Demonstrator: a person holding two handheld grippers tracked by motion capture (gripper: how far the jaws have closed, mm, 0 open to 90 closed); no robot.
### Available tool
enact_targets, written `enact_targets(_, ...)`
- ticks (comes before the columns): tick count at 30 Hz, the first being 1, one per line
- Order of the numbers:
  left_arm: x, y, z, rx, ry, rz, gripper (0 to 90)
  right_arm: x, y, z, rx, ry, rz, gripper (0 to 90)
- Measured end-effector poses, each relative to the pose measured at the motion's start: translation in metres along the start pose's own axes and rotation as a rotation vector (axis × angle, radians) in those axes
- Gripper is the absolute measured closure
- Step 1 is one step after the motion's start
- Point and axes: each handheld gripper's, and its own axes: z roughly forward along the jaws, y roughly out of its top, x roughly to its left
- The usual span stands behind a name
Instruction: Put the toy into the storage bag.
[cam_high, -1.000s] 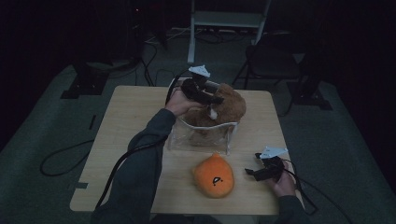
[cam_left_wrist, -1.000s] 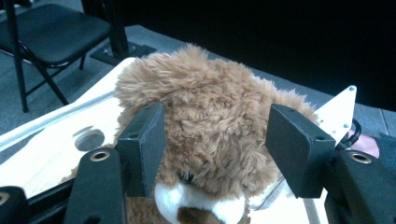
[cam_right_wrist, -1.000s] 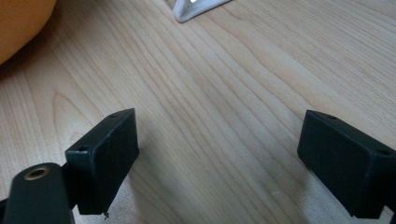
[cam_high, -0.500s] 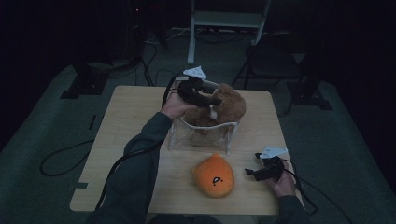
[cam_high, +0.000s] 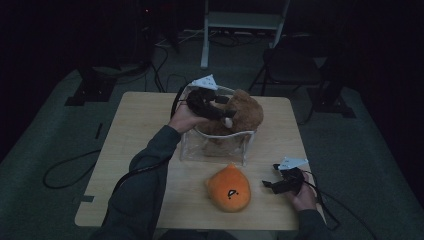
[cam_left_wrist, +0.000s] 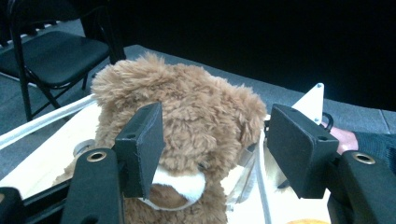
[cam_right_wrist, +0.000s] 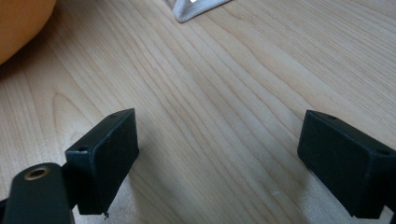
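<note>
A brown teddy bear (cam_high: 246, 114) sits upright in a clear plastic container (cam_high: 215, 149) at the back middle of the wooden table (cam_high: 140, 130). My left gripper (cam_high: 224, 107) hovers at the bear's head from the left. In the left gripper view my left gripper (cam_left_wrist: 215, 144) is open, its pads (cam_left_wrist: 140, 149) standing just in front of the bear's face (cam_left_wrist: 187, 116) without pressing it. An orange round plush (cam_high: 229, 188) lies near the front edge. My right gripper (cam_high: 268, 184) rests low to the right of it, open over bare wood (cam_right_wrist: 217, 154), with the orange plush (cam_right_wrist: 18, 23) at the upper left.
A black folding chair (cam_high: 295, 65) stands behind the table at the right, and a white frame (cam_high: 245, 20) farther back. Cables trail over the dark floor on the left (cam_high: 65, 170). A corner of the container (cam_right_wrist: 196, 9) shows ahead of my right gripper.
My left gripper has drawn back slightly to the left, off the bear's head. The bear stays in the container. The right hand has kept still.
</note>
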Motion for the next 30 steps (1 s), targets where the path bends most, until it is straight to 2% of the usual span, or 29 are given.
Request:
enact_targets(19, -0.02, -0.013, -0.011, -0.028, -0.011, 0.038, 36.5, 0.0, 0.0, 0.0, 0.0, 0.0, 0.0, 11.7)
enact_targets(30, -0.025, -0.026, -0.015, -0.041, -0.013, 0.028, 36.5, 0.0, 0.0, 0.0, 0.0, 0.0, 0.001, 11.7)
